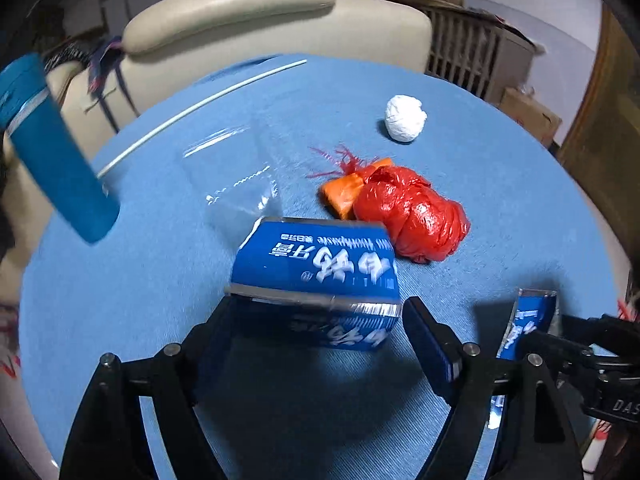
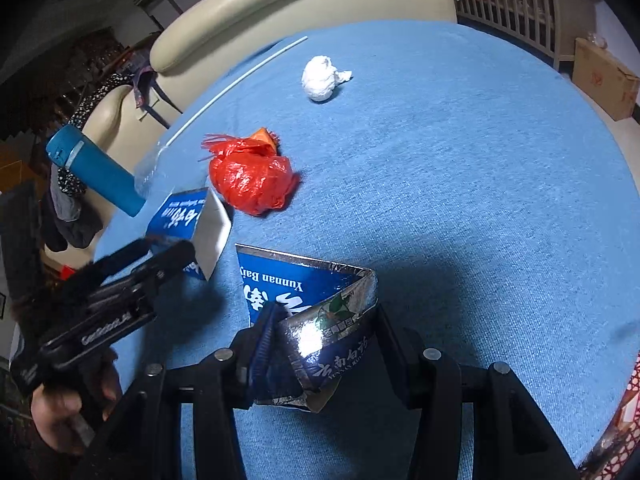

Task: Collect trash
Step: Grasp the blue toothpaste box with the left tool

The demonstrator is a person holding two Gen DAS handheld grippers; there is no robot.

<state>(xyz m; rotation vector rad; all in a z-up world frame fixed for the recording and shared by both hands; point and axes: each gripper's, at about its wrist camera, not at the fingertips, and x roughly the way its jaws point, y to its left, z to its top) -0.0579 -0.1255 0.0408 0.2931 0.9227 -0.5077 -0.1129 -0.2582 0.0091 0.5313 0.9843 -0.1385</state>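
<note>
Left claw (image 1: 316, 320) spread around a blue toothpaste box (image 1: 316, 268) on the blue worktop (image 1: 480, 200); right claw (image 2: 320, 344) clamps a crushed box piece (image 2: 316, 308); red bag (image 2: 252, 176), paper wad (image 2: 322, 78), blue bottle (image 2: 94, 168) lie beyond.

Your left wrist camera sits low and close over the blue table (image 1: 500, 200), looking forward between the left gripper (image 1: 316, 320) fingers toward the cream chair (image 1: 240, 12) at the far edge, with a blue toothpaste box (image 1: 320, 264) filling the near field. Your right wrist camera rides a little higher and further right, facing the same chair (image 2: 248, 4) across the table (image 2: 460, 160), and it catches the left gripper (image 2: 168, 256) from the side at its left. Both views share the red bag (image 1: 412, 220) (image 2: 252, 176), the white paper ball (image 1: 405, 118) (image 2: 320, 78), the blue bottle (image 1: 56, 152) (image 2: 94, 168) and the thin white rod (image 1: 200, 108) (image 2: 236, 84).
</note>
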